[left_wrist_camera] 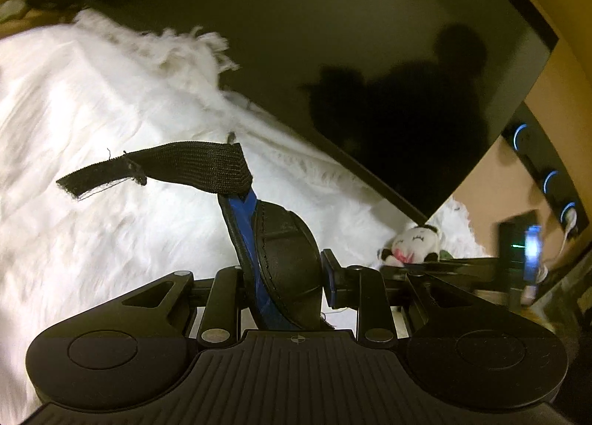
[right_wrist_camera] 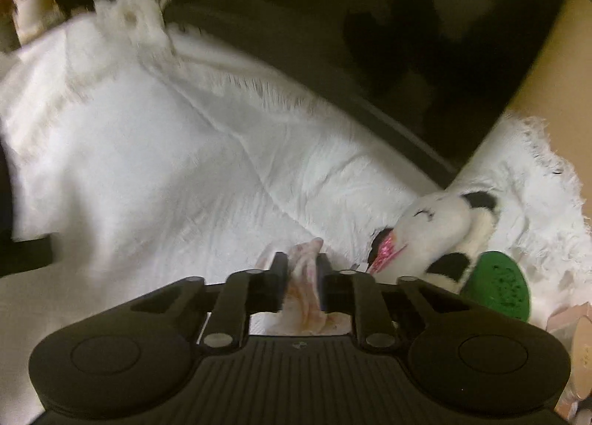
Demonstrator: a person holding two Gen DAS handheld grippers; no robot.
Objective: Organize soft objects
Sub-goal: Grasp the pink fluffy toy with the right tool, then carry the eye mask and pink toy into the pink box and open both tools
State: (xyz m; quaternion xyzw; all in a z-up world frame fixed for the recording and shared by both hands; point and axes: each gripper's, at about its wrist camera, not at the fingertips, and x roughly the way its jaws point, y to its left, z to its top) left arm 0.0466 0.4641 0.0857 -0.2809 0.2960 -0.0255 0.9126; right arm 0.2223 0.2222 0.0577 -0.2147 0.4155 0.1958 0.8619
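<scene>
Pointing up-left, black strap (left_wrist_camera: pixel 177 166), seemingly clamped

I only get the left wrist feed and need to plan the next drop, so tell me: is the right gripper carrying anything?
Observer: Yes, the right gripper is shut on a pale pinkish cloth.
Operator: What lies nearest it?
Observer: The plush toy, on its side on the white blanket, just right of the fingers.
Operator: Anything beside the toy?
Observer: A green round object against its lower side.
</scene>
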